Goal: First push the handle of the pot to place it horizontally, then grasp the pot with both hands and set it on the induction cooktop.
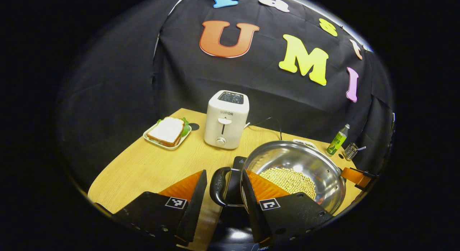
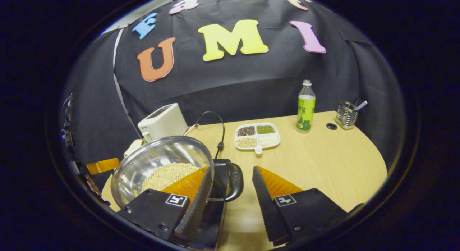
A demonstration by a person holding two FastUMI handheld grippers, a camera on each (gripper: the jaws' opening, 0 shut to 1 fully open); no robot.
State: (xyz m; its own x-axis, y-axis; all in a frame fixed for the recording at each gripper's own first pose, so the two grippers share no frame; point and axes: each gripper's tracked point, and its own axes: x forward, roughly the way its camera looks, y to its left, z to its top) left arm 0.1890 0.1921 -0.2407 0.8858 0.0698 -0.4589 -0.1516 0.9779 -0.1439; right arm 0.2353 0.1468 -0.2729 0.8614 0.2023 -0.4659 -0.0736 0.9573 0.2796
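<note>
Both grippers, left (image 1: pixel 223 193) and right (image 2: pixel 230 190), stand spread around opposite loop handles (image 1: pixel 219 186) of the bean-filled pot (image 1: pixel 298 168), toaster (image 1: pixel 226 119) behind it.

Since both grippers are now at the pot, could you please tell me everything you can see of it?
The pot is a wide, shiny steel bowl, upright and lidless, holding a heap of pale round beans. A black loop handle sticks out at each side, and both lie level. It seems to sit on a dark cooktop on the wooden table. The left gripper and right gripper each straddle a handle, jaws open, not yet pressing.
</note>
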